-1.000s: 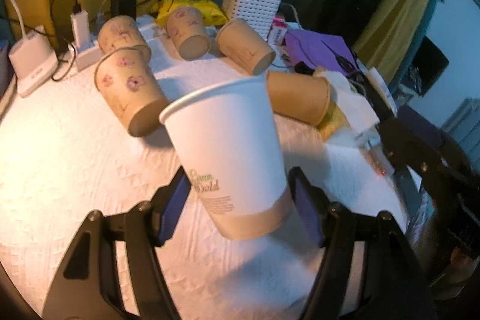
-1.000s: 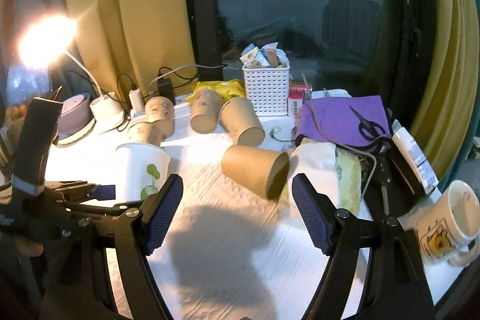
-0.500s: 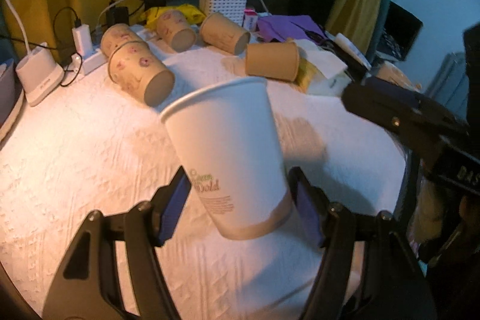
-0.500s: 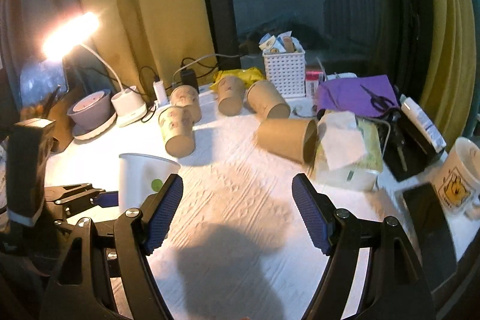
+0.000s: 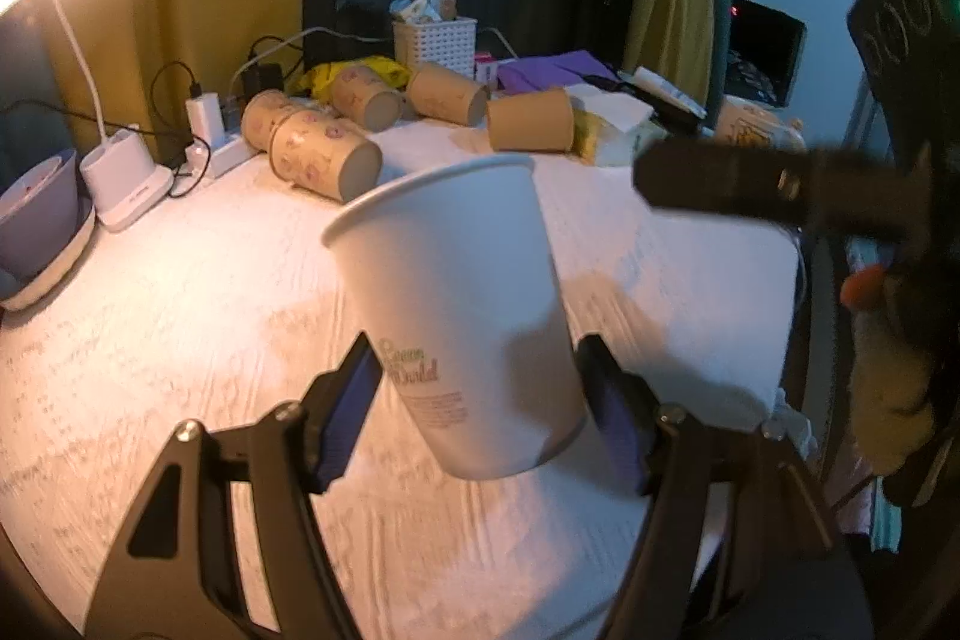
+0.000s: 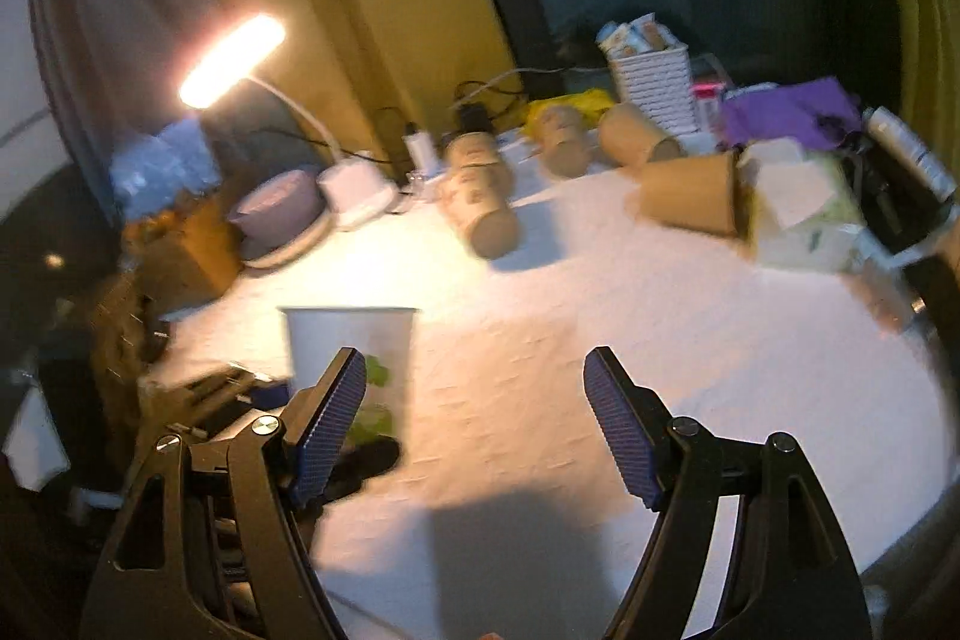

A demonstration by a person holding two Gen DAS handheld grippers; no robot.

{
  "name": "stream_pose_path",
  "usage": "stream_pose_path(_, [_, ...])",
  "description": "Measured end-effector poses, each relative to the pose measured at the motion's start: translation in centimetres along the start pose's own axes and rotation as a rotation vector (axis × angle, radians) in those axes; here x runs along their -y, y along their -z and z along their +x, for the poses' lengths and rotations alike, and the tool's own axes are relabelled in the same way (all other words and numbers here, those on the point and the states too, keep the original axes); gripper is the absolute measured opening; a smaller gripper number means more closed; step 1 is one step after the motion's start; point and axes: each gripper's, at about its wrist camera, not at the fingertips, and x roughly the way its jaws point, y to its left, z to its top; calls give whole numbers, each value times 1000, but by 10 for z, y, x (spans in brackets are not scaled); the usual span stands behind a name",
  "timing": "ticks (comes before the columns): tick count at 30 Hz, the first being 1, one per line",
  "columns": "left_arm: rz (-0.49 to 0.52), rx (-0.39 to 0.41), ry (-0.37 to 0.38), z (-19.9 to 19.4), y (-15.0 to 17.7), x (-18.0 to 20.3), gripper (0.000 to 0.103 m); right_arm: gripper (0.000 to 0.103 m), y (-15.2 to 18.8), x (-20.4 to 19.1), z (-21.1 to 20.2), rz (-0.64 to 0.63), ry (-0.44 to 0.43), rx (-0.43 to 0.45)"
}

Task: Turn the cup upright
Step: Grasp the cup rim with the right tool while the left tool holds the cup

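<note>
A white paper cup [image 5: 462,316] with green print stands mouth up between the fingers of my left gripper [image 5: 480,400], which is shut on its lower part; I cannot tell if its base touches the white cloth. The cup also shows in the right wrist view [image 6: 351,346], at the left, with the left gripper [image 6: 252,394] behind it. My right gripper [image 6: 474,418] is open and empty above the cloth. Several brown paper cups [image 5: 324,154] lie on their sides at the back of the table.
A lit desk lamp [image 6: 234,58] and a bowl [image 6: 282,208] stand at the back left. A white basket [image 5: 435,46], a purple cloth [image 5: 558,70], a tissue pack [image 5: 612,130] and a mug [image 5: 756,127] crowd the back right. The table edge [image 5: 792,316] runs at the right.
Both grippers have drawn back toward the near side of the table, the left one carrying the white cup. The brown cups look farther away. The right gripper now crosses the left view.
</note>
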Motion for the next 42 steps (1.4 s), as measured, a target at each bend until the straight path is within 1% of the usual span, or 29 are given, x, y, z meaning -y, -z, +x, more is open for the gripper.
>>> stream_pose_path(3, [2,22,6,-10,13,2,68,78,5,-12,-3,12,-35,-6])
stream_pose_path(7, [16,68,11,-26,27,7,68,78,16,-29,-7,-11,-63,-19])
stream_pose_path(11, [40,92,18,-37,38,13,68,78,28,-42,-4,-22,-104,-61])
stream_pose_path(13, [67,116,19,-43,43,17,68,78,33,-49,-2,-39,-131,-91])
stream_pose_path(16, [98,136,15,-48,48,21,68,78,37,-57,1,-51,-162,-115])
stream_pose_path(24, [134,153,40,-52,53,25,68,78,36,-62,13,-31,-211,-158])
stream_pose_path(29, [133,159,54,-54,53,25,68,78,35,-62,21,-21,-225,-188])
stream_pose_path(35, [147,163,60,-57,55,27,68,78,35,-64,26,-32,-244,-202])
stream_pose_path(42, [149,154,51,-57,56,29,68,70,35,-65,28,-44,-266,-212])
